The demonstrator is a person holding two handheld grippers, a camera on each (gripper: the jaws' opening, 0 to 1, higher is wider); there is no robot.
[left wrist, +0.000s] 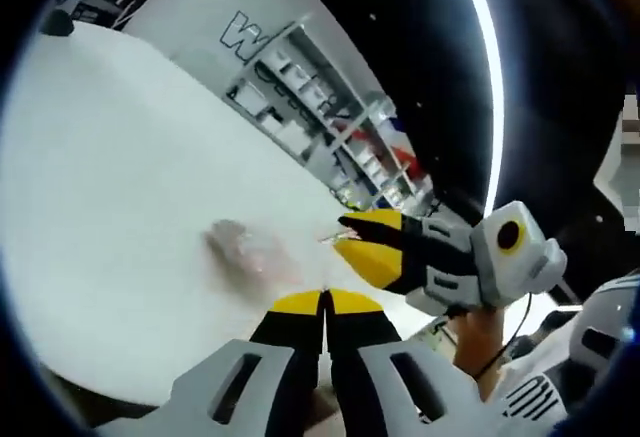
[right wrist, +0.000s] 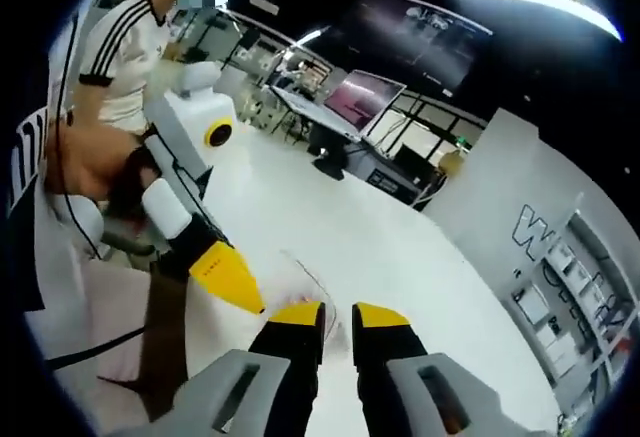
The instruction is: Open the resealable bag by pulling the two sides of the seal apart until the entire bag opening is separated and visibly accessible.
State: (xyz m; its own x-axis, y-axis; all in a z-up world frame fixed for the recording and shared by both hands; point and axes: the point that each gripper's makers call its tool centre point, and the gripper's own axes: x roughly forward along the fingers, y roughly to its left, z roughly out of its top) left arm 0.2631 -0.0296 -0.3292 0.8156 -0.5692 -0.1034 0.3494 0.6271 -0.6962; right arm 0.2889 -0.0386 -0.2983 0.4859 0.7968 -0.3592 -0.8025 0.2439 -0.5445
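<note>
A: Where do we see the resealable bag point(left wrist: 243, 245)?
B: Left gripper view, centre, clear and crumpled on the white bench point(left wrist: 110, 177), between our two grippers.
A: And the left hand-held gripper point(left wrist: 324, 299)?
B: Jaws pressed together; we can't tell if they pinch the bag.
A: The right hand-held gripper point(right wrist: 337, 315)?
B: Slightly parted, bag point(right wrist: 300, 282) just ahead.
A: Any writing?
B: A "W" starts wall lettering point(left wrist: 243, 35); the rest is unreadable.
</note>
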